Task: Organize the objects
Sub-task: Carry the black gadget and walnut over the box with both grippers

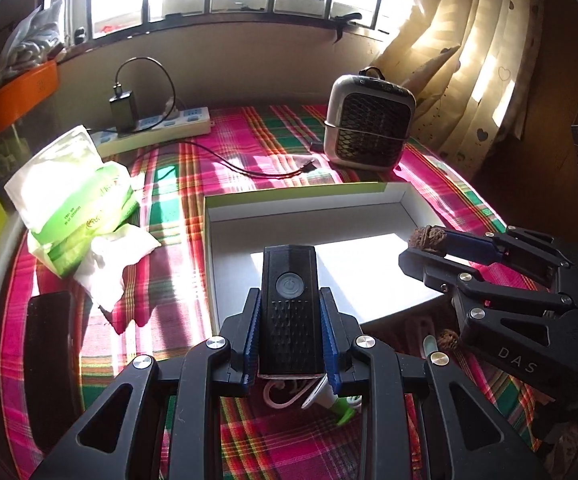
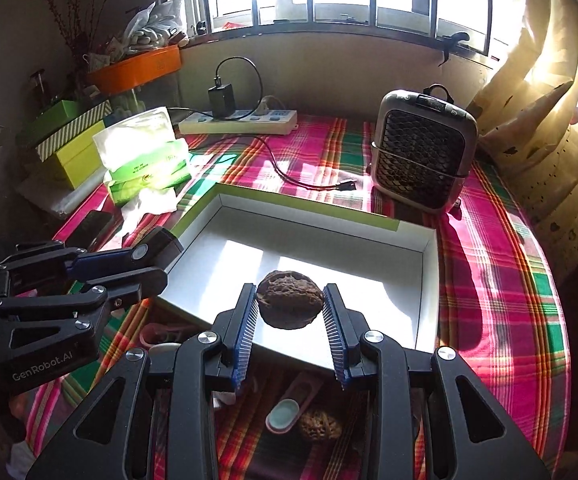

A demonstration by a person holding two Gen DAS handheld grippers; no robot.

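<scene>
My left gripper (image 1: 289, 308) is shut on a black bike light (image 1: 289, 304) with a round power button, held over the near edge of a shallow white box (image 1: 289, 216). My right gripper (image 2: 290, 304) is shut on a brown walnut (image 2: 290, 305), held above the box's (image 2: 313, 232) near side. The right gripper shows in the left wrist view (image 1: 425, 248) with the walnut (image 1: 428, 237) at its tip. The left gripper shows in the right wrist view (image 2: 161, 256) with the light (image 2: 157, 248). A second walnut (image 2: 321, 424) lies on the cloth beneath my right gripper.
A small fan heater (image 1: 369, 124), a power strip (image 1: 157, 128) with a charger and black cable, and a green tissue pack (image 1: 77, 196) stand on the plaid cloth behind the box. A black phone (image 1: 51, 360) lies at left. A small pink-and-teal tool (image 2: 287, 412) lies beside the second walnut.
</scene>
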